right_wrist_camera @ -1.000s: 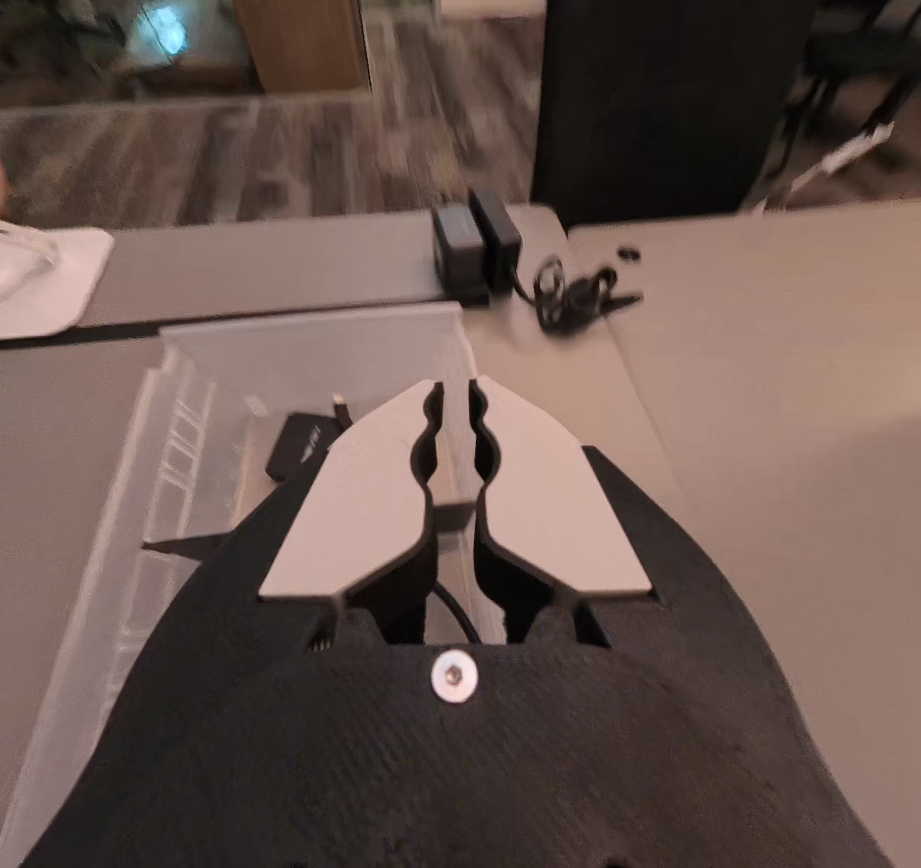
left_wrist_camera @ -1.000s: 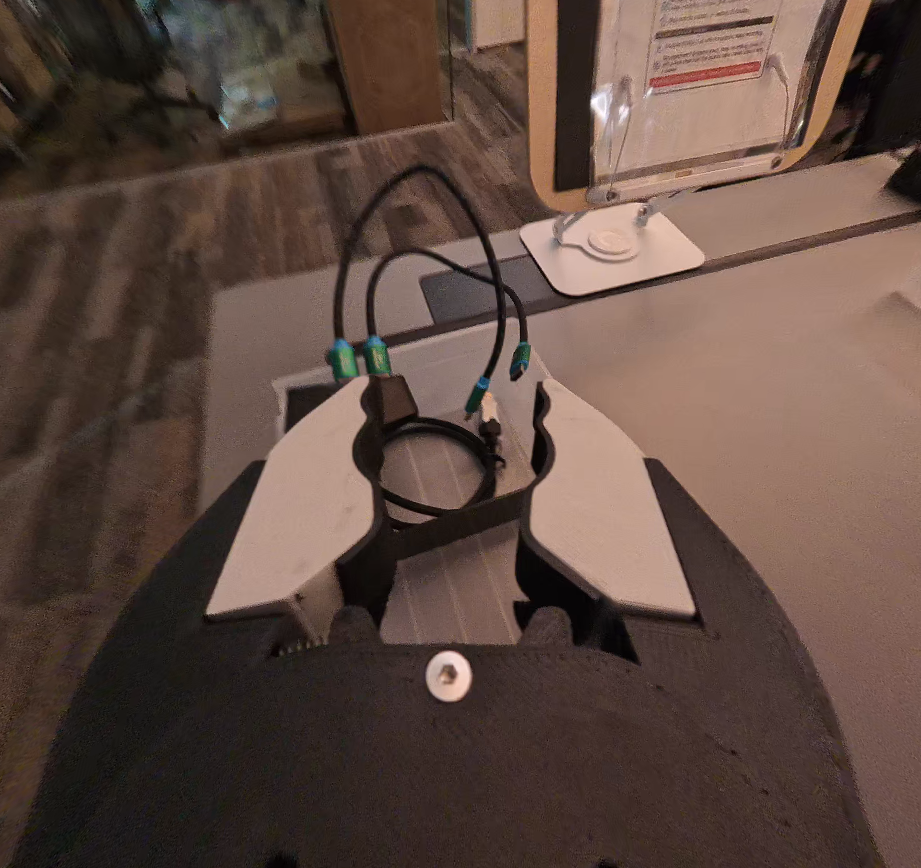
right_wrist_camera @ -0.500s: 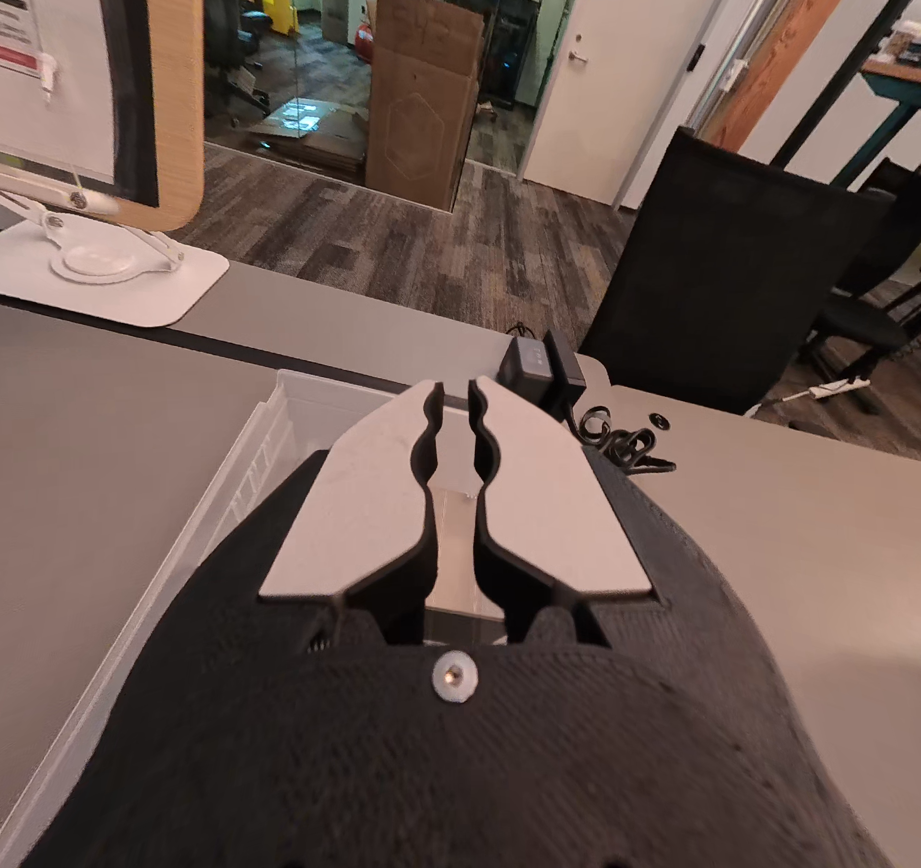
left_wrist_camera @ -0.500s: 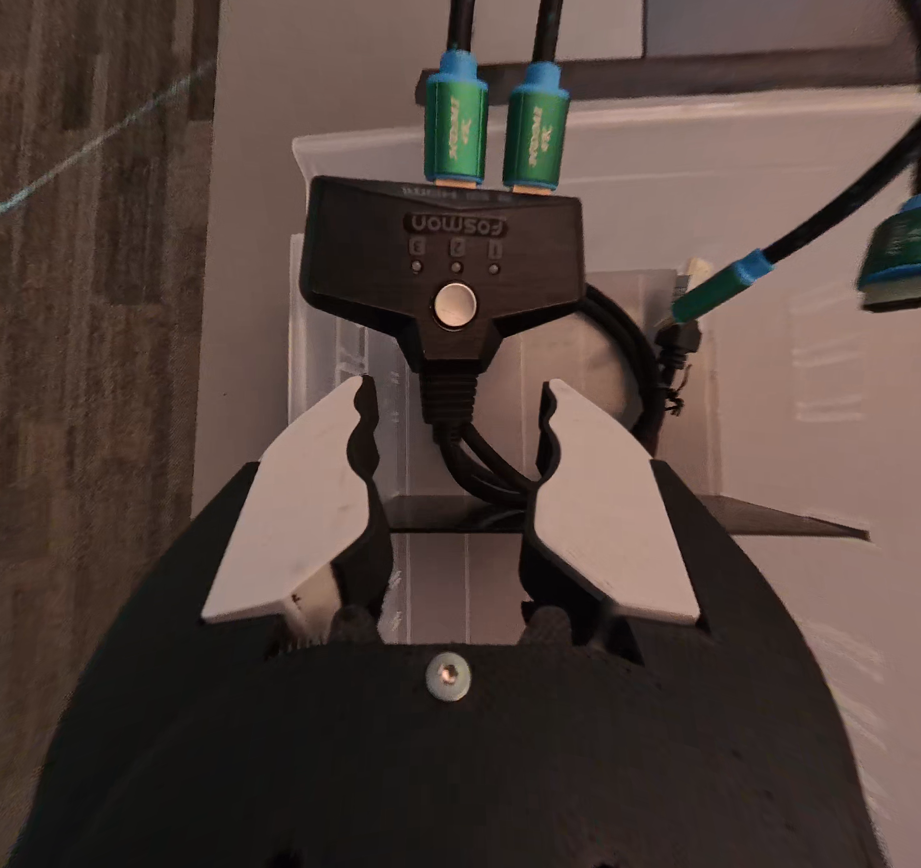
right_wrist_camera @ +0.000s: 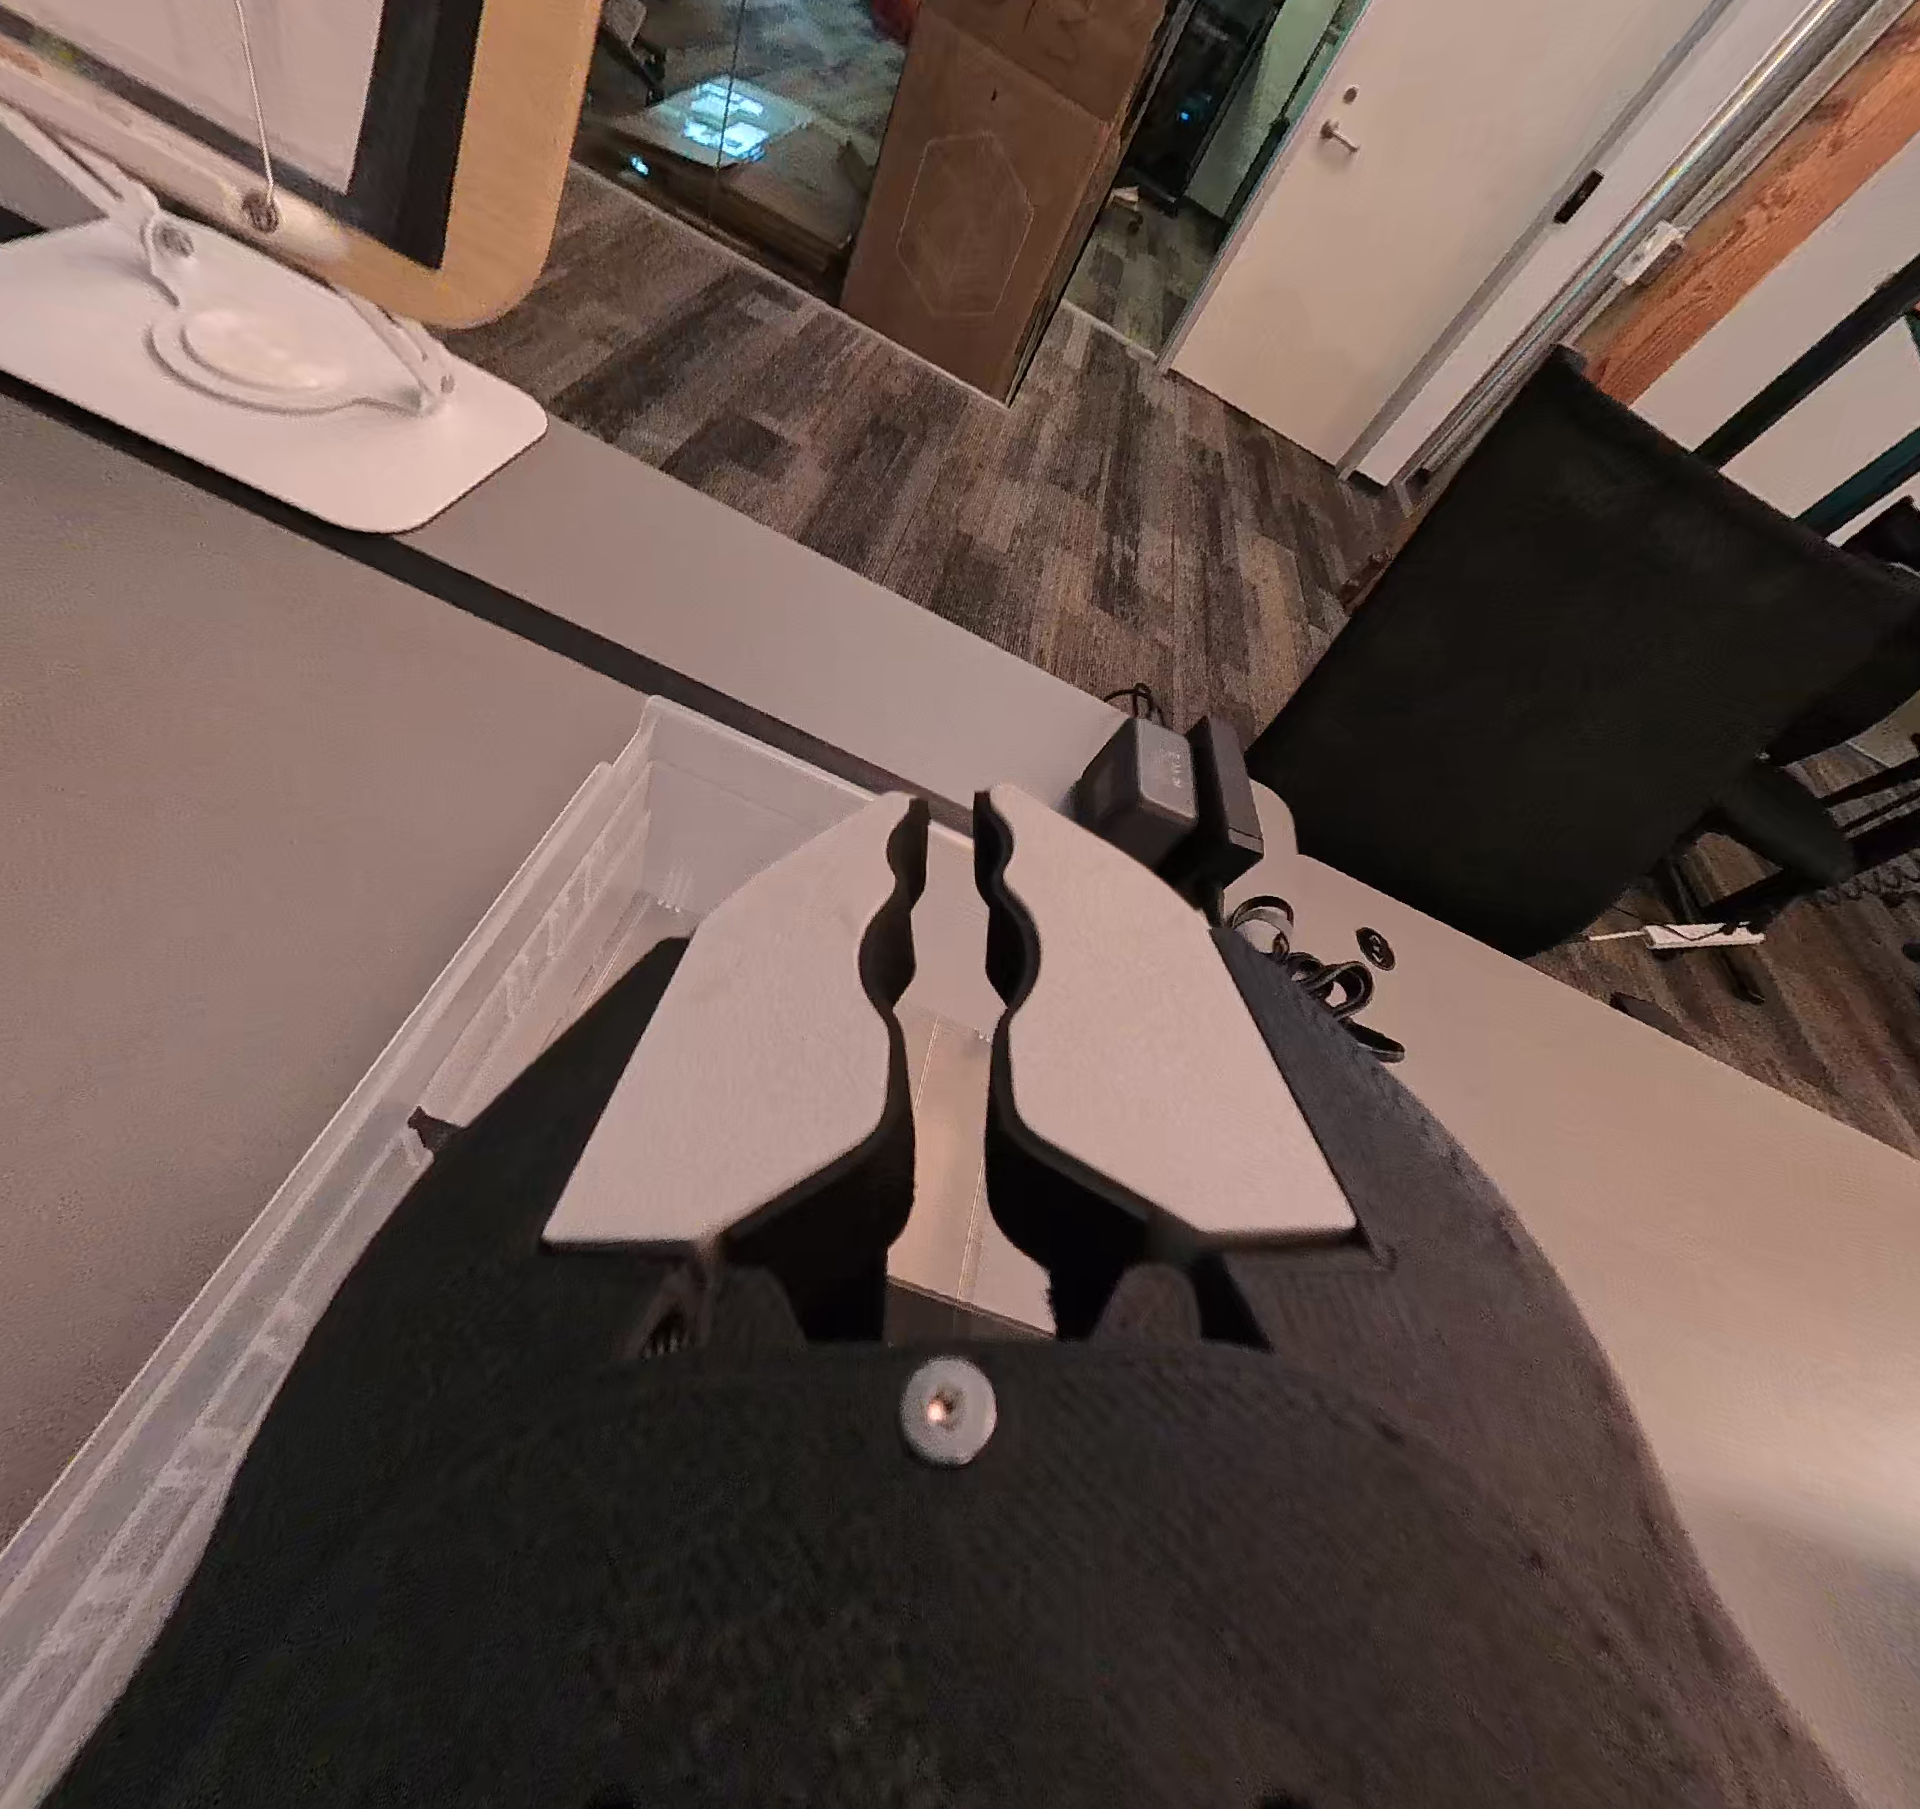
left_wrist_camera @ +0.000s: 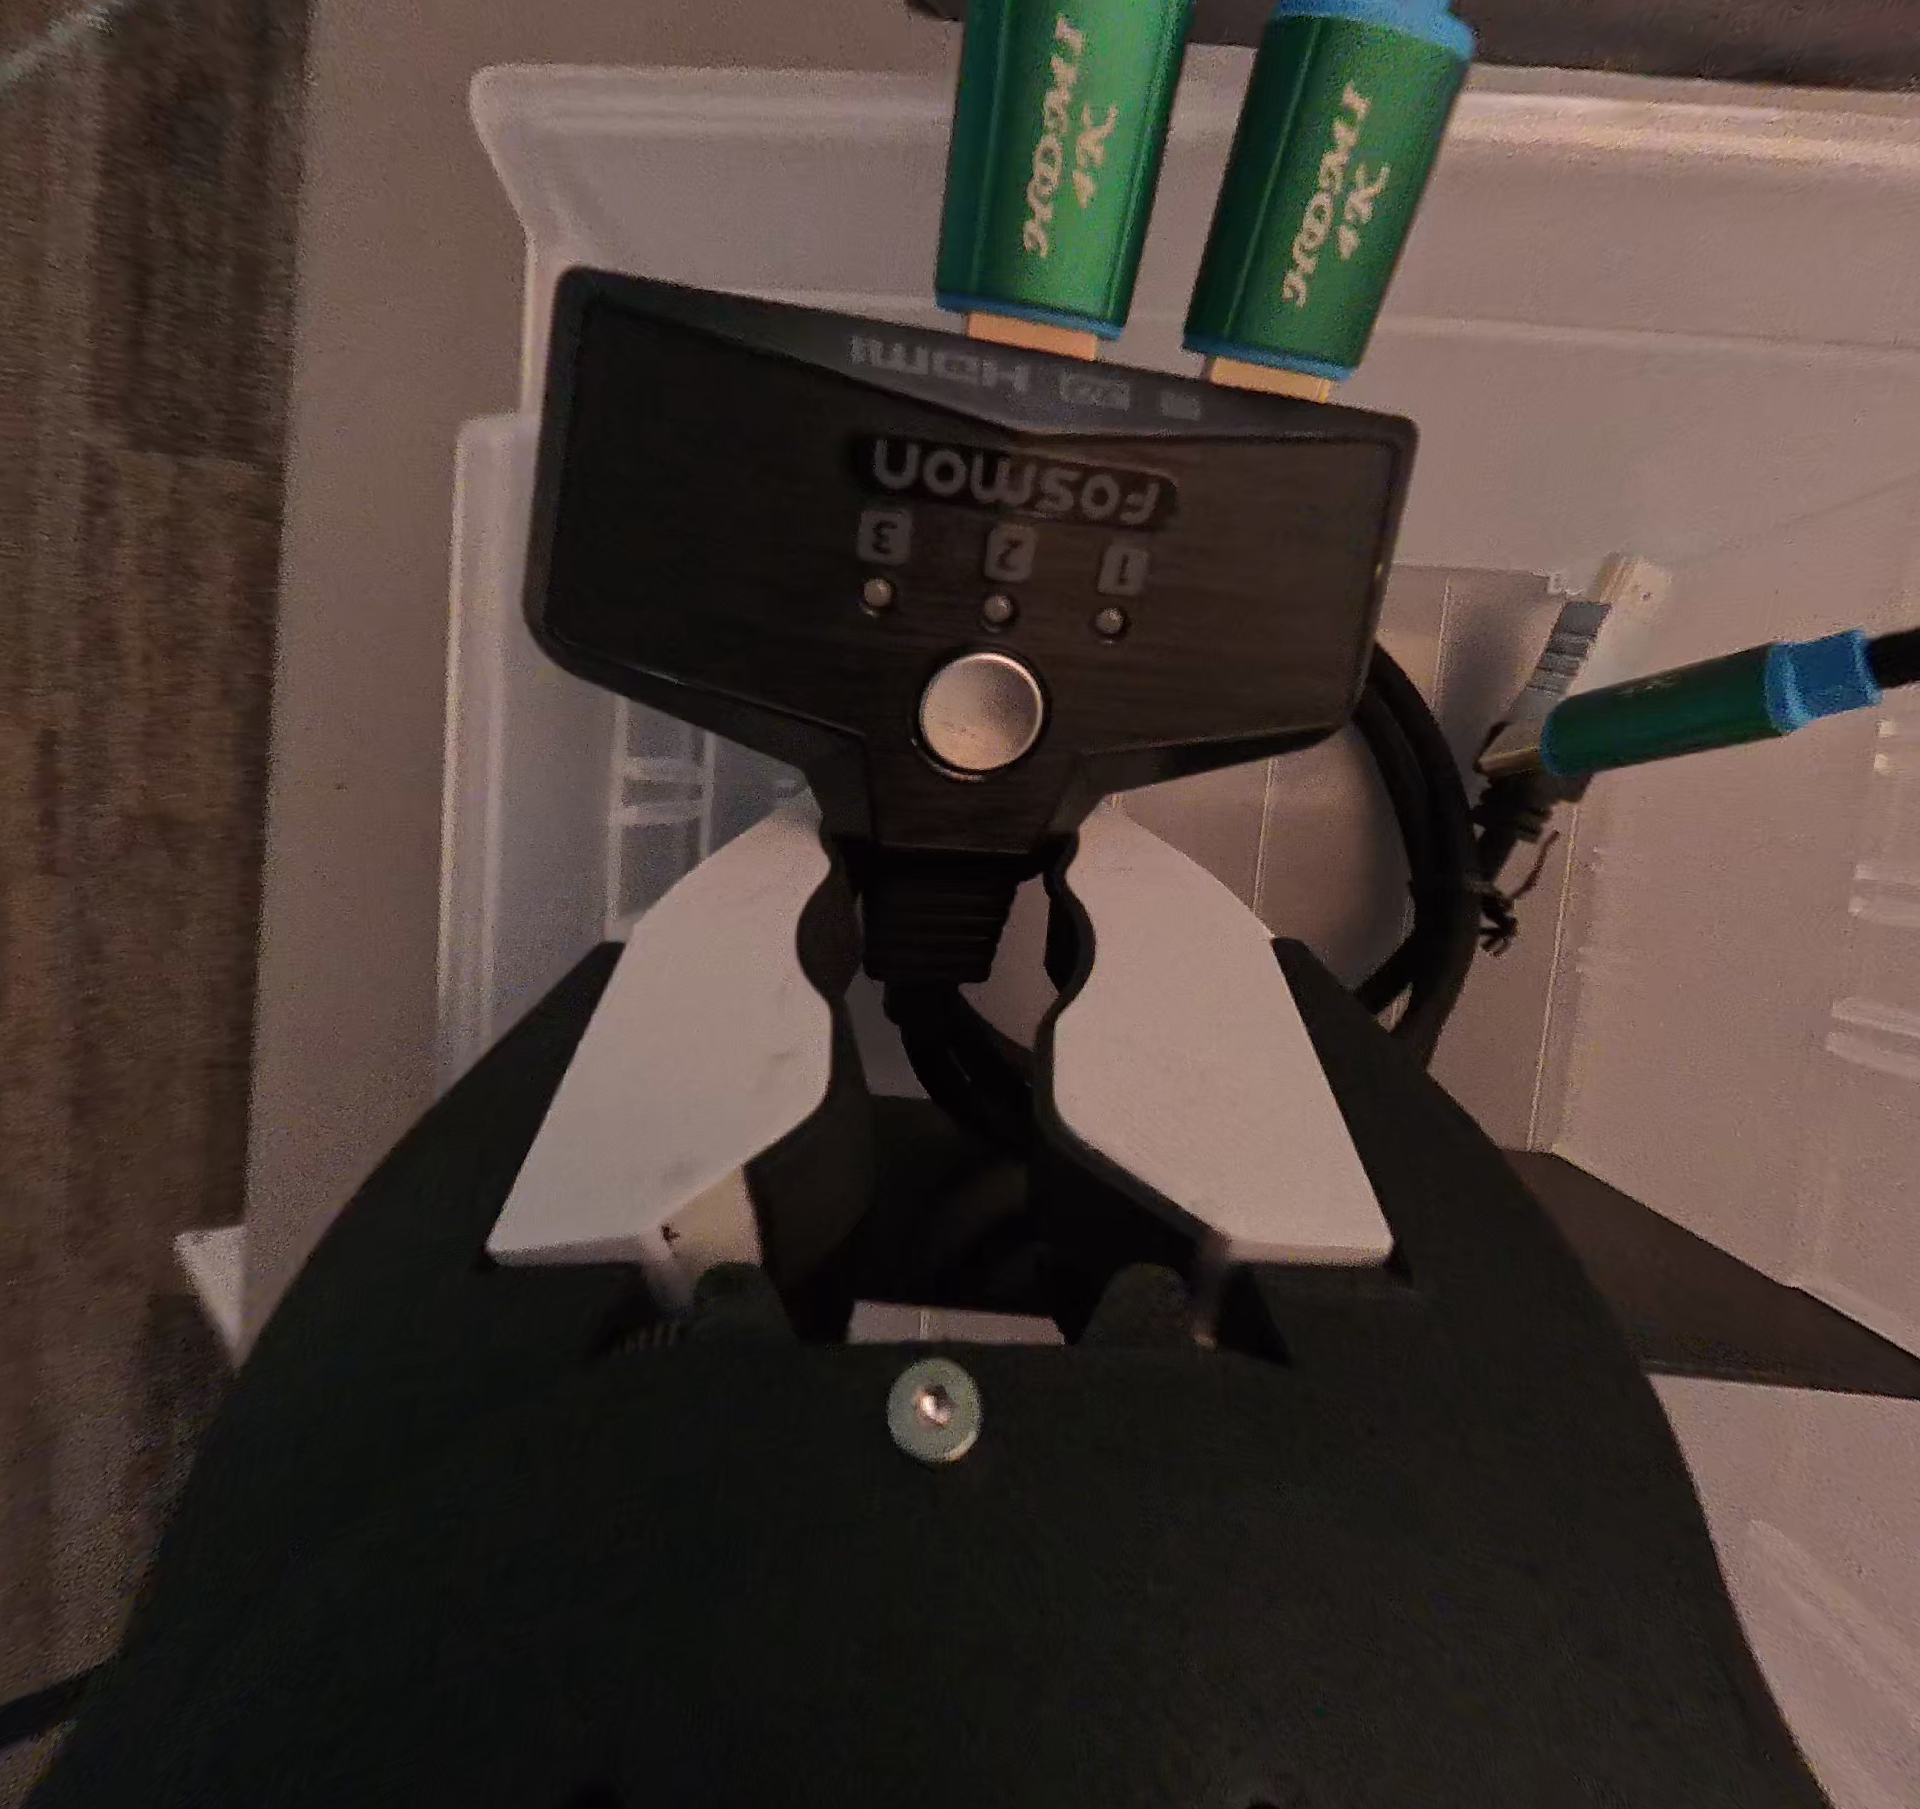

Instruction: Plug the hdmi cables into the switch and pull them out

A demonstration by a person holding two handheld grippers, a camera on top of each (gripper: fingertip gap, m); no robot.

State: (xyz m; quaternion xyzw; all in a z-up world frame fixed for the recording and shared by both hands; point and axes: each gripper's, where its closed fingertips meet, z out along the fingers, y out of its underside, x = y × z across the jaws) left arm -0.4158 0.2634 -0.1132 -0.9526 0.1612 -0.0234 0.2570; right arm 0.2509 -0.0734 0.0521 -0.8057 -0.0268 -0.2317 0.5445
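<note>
In the left wrist view, a black HDMI switch [left_wrist_camera: 966, 554] with a round silver button lies over a clear plastic bin [left_wrist_camera: 499, 159]. Two green plugs with blue collars [left_wrist_camera: 1060, 149] [left_wrist_camera: 1340, 190] sit in its far ports. A third green plug [left_wrist_camera: 1704, 720] hangs loose to the right. My left gripper [left_wrist_camera: 940, 886] is shut on the switch's ribbed neck, where its black tail cable [left_wrist_camera: 1423, 824] comes out. My right gripper [right_wrist_camera: 948, 824] is shut and empty, above the bin [right_wrist_camera: 623, 824]. The switch is not in the right wrist view.
Two black power adapters [right_wrist_camera: 1164, 793] and coiled ties [right_wrist_camera: 1320, 970] lie on the grey table beyond the bin. A white stand base [right_wrist_camera: 260, 346] with a framed board sits at the back left. A black chair [right_wrist_camera: 1610, 699] stands off the table's right.
My left gripper came down close to the switch and closed on its neck; it was open before. My right gripper swung up from the bin and stayed shut.
</note>
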